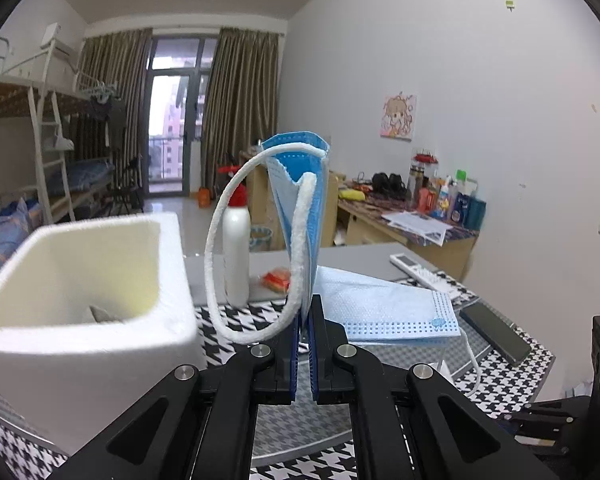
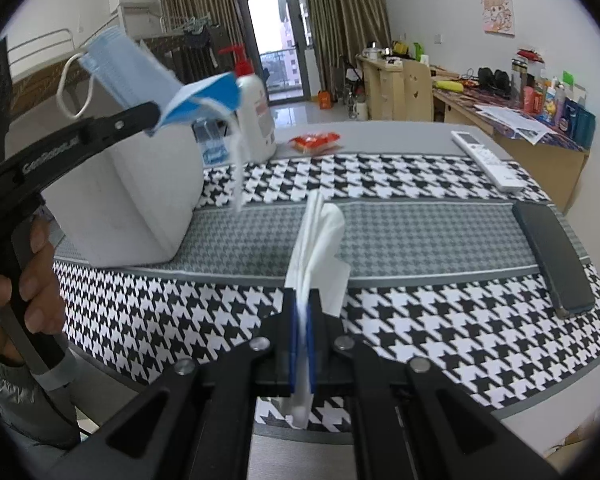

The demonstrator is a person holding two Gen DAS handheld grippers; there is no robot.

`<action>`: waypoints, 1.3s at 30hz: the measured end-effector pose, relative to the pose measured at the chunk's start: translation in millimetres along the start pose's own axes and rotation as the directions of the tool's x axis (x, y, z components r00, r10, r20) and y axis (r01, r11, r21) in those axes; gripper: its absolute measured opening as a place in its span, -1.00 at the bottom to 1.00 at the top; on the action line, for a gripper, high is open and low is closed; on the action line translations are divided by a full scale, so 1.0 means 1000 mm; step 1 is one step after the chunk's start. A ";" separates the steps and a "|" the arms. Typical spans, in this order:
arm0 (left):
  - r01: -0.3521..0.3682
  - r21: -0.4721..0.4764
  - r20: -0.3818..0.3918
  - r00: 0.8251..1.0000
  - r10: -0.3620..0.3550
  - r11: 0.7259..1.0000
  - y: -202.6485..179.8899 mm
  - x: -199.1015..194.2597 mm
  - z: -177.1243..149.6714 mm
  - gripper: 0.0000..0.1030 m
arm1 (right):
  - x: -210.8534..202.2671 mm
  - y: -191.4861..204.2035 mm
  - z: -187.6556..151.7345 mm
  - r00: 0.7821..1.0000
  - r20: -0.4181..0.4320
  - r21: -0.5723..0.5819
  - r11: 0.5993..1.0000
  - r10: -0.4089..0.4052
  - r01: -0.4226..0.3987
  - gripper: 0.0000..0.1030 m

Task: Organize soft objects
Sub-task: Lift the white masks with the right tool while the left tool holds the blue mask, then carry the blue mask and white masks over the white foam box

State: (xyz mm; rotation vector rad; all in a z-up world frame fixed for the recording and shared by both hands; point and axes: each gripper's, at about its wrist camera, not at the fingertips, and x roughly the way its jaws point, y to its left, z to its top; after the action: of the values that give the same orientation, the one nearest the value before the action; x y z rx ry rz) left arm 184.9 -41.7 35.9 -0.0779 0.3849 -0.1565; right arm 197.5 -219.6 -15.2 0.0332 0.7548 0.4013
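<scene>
A blue mask (image 1: 300,200) stands upright, clamped in the left gripper (image 1: 304,320), with a white box (image 1: 84,280) just left of it. The right gripper (image 2: 303,300) pinches a white tissue (image 2: 320,240) above the checked cloth (image 2: 440,320).

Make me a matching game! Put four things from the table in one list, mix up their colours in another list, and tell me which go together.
Things:
1. face mask in the left hand-held gripper
2. tissue in the right hand-held gripper
3. pump bottle's top
4. phone

Colours:
A. black
B. red
C. blue
D. white

Pairs: 1-C, 2-D, 3-B, 4-A
</scene>
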 end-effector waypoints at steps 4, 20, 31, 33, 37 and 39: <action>-0.012 0.014 0.014 1.000 0.012 1.000 -0.002 -0.006 0.006 -0.92 | -0.007 -0.003 0.005 1.000 0.027 0.006 1.000 -0.008 0.008 -0.88; -0.056 0.045 0.039 0.998 0.055 0.997 -0.005 -0.021 0.015 -0.92 | -0.034 -0.004 0.026 0.991 0.131 0.012 1.000 0.010 -0.012 -0.88; -0.111 0.058 0.065 0.992 0.107 0.992 -0.001 -0.025 0.022 -0.92 | -0.038 0.007 0.046 0.981 0.185 -0.040 0.998 0.050 -0.044 -0.88; -0.118 0.059 0.065 0.991 0.114 0.991 0.001 -0.026 0.024 -0.92 | -0.037 0.009 0.051 0.979 0.192 -0.048 0.997 0.062 -0.054 -0.88; -0.135 0.059 0.071 0.989 0.130 0.989 0.003 -0.030 0.027 -0.92 | -0.034 0.012 0.059 0.977 0.195 -0.059 0.996 0.082 -0.071 -0.88; -0.140 0.057 0.074 0.988 0.136 0.988 0.005 -0.032 0.029 -0.92 | -0.032 0.015 0.062 0.976 0.196 -0.068 0.995 0.090 -0.078 -0.88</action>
State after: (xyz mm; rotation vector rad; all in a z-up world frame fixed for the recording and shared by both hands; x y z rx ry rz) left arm 167.7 -29.7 74.2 0.0050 0.3146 -0.0286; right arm 213.1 -210.7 54.2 0.0486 0.5451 0.4937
